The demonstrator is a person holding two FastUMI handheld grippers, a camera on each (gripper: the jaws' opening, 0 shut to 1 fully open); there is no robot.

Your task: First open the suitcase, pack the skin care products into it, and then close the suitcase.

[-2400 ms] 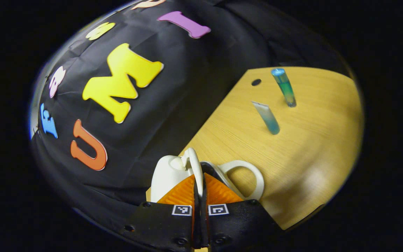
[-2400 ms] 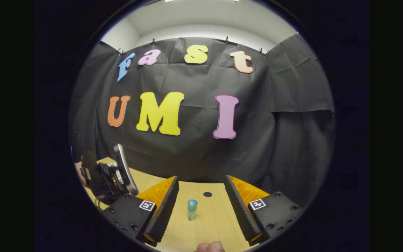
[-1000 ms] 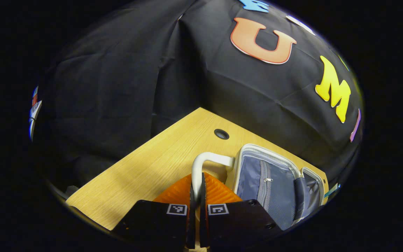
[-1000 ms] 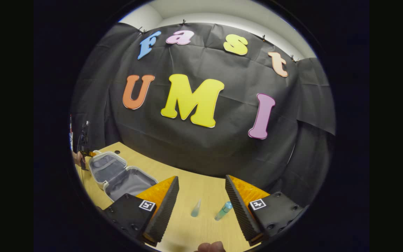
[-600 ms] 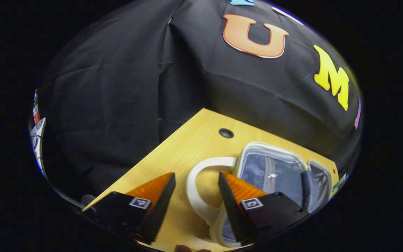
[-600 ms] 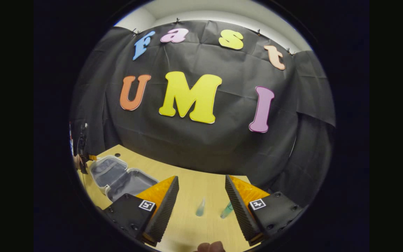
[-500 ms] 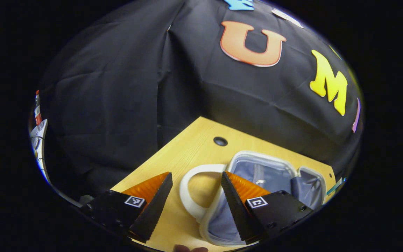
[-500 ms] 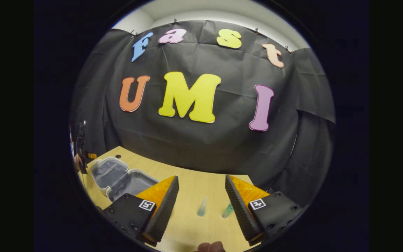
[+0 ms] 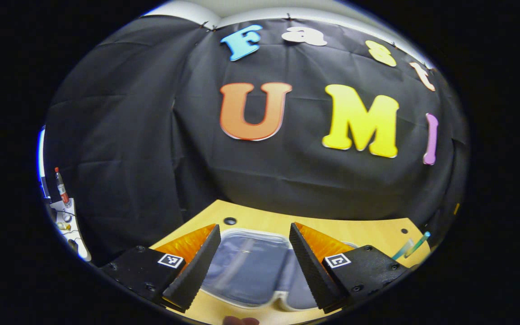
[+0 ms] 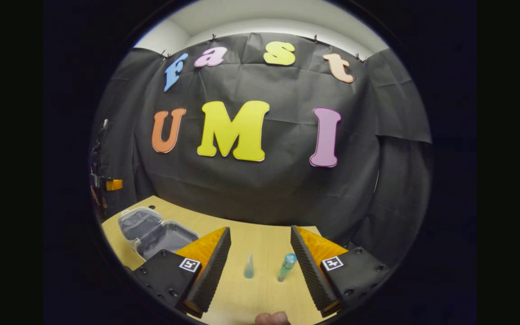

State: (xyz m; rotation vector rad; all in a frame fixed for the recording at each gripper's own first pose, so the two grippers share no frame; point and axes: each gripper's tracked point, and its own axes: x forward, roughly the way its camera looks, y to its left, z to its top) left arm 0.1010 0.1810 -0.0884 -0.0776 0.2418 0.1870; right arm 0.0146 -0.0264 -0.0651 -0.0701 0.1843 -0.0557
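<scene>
A white suitcase point(image 9: 246, 266) lies open on the wooden table point(image 9: 368, 232), its grey lining facing up. My left gripper point(image 9: 254, 225) hovers open just above it, with nothing between the fingers. In the right gripper view the open suitcase point(image 10: 156, 232) sits at the left of the table. Two skin care items stand ahead of my open right gripper point(image 10: 260, 229): a small clear blue tube point(image 10: 248, 267) and a teal bottle with a blue cap point(image 10: 286, 266). Both items lie apart from the fingers. In the left gripper view the tube point(image 9: 403, 249) and the bottle point(image 9: 418, 243) appear at the far right.
A round cable hole point(image 9: 230, 220) is in the table behind the suitcase. A small shelf with a bottle point(image 9: 61, 187) stands off the table's left side. Bare wood point(image 10: 260, 243) lies between suitcase and products. A fingertip point(image 10: 271, 318) shows at the bottom edge.
My left gripper swung the suitcase lid open by its handle, let go of the handle, opened and pulled back over the open case. My right gripper stayed open near the two products.
</scene>
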